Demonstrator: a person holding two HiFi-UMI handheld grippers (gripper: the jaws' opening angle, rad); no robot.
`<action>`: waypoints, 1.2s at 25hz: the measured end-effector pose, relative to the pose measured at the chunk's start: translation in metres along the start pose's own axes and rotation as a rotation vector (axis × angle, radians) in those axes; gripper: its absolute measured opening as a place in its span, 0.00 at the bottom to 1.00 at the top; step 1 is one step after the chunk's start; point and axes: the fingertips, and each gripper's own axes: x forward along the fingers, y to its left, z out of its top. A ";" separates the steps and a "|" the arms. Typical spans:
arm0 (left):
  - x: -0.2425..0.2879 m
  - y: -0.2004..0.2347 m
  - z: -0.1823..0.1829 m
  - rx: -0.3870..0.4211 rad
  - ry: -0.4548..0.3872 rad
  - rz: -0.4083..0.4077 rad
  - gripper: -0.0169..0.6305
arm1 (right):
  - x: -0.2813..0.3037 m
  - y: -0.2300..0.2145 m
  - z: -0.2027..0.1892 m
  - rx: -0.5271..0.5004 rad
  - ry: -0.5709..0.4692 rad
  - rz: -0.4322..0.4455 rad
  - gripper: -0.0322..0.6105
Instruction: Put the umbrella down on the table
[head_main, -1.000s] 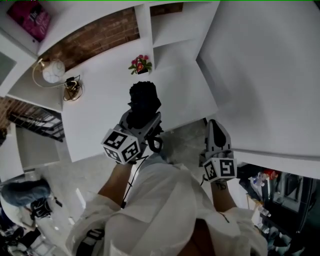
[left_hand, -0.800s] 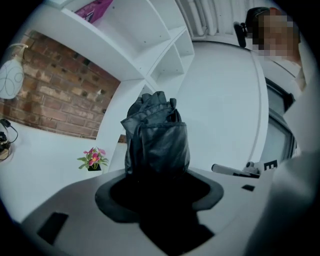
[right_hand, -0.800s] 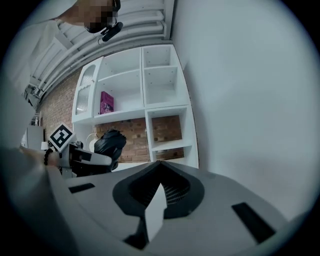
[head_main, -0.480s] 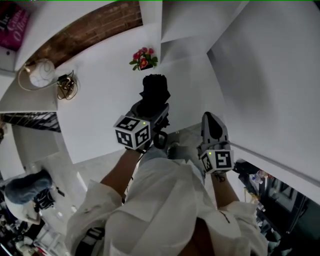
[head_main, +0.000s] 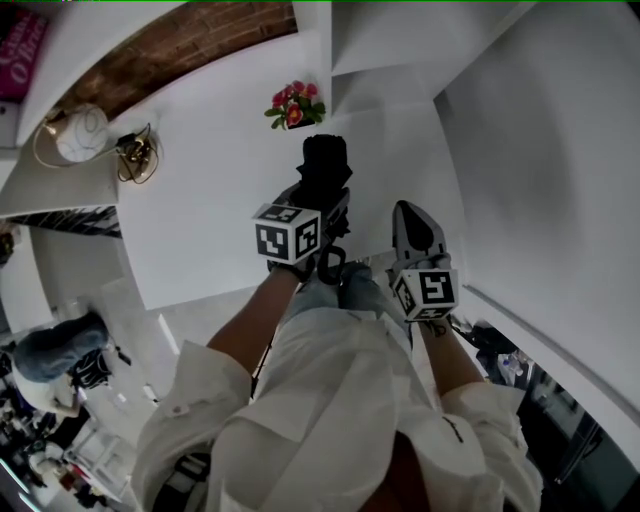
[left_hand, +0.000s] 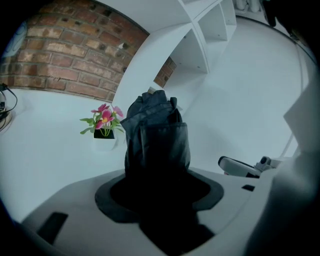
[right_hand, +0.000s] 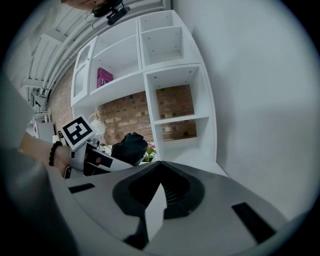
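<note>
Umbrella (left_hand: 156, 140) cloth is black and folded into a short, fat bundle. The left gripper (head_main: 322, 205) pinches it at its lower end, so the top sticks out toward the far side. It is up over the white table (head_main: 200, 230) and does not seem to rest on it yet.

It looks light. The cloth is soft and squashy, with something stiff inside, I think. Soft cloth can slide, so the fat middle is the best place to hold it.

The right gripper (head_main: 412, 222) is on the right, just beside the left one. Its jaws are pressed together with nothing in them.

The table has lots of bare room on the left and near side. A small flower pot (head_main: 295, 105) stands just past the umbrella on the far side, so do not push that way. A round lamp (head_main: 80, 132) is well apart at the far left. A big white wall (head_main: 560, 150) closes in the right side. The table's near edge is close to the person, so set it down a bit farther in.
</note>
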 end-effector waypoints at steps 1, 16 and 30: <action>0.007 0.004 -0.002 -0.011 0.009 0.012 0.44 | 0.007 -0.002 -0.005 0.000 0.007 0.008 0.08; 0.077 0.059 -0.036 -0.128 0.177 0.157 0.44 | 0.064 -0.007 -0.052 -0.005 0.111 0.078 0.08; 0.100 0.087 -0.054 -0.123 0.296 0.302 0.48 | 0.070 -0.005 -0.061 0.008 0.124 0.085 0.08</action>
